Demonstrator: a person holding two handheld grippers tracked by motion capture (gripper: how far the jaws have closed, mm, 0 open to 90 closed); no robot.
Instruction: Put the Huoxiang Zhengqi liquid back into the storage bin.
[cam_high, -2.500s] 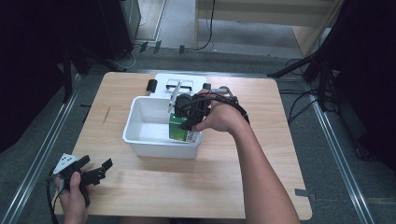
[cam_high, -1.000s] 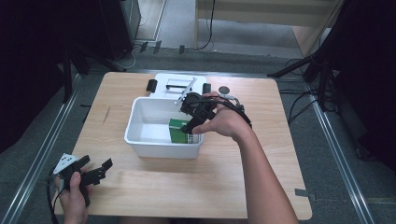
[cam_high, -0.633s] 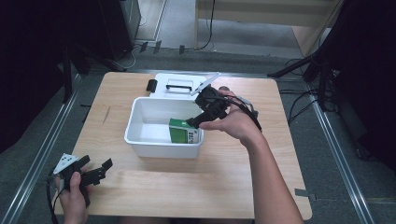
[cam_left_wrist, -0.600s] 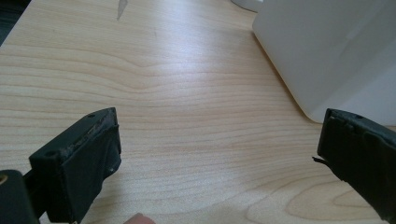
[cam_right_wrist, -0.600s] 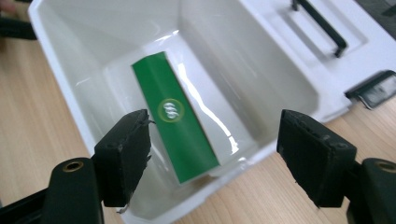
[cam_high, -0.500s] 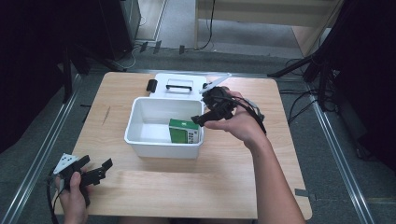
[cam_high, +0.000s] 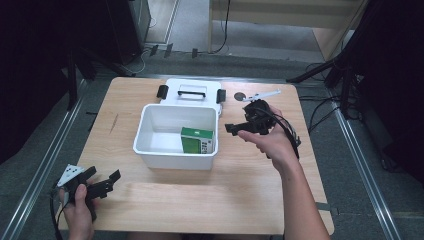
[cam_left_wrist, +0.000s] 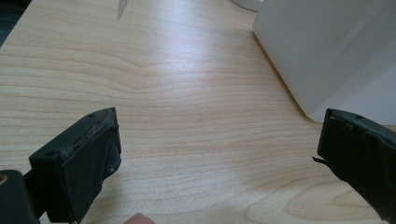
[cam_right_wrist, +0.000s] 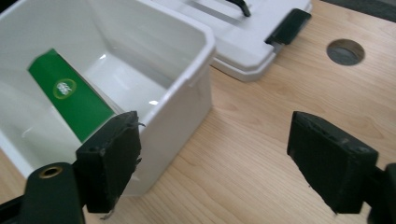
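While the right gripper is held just off the right wall of the white bin, its jaws are seen wide apart w/ nothing between them; they have just been opening. The green box is left inside the bin, leaning in the near-right corner against the right wall. In the right gripper view the green box is seen tilted, w/ bare white floor beside it, and the bin's rim corner stands close to one jaw, not touching as far as can be told.

Behind the bin, its white lid is laid flat at the far edge of the table, approx. touching the bin's back wall. A round hole is seen in the tabletop just right of the lid.

The left gripper is kept near the table's front-left corner, well apart from the bin, jaws spread wide and empty. In the left gripper view, bare wood is seen between the jaws, w/ the bin's wall at upper right. Open tabletop is left along the front edge, left of the bin and right of it past the hand.
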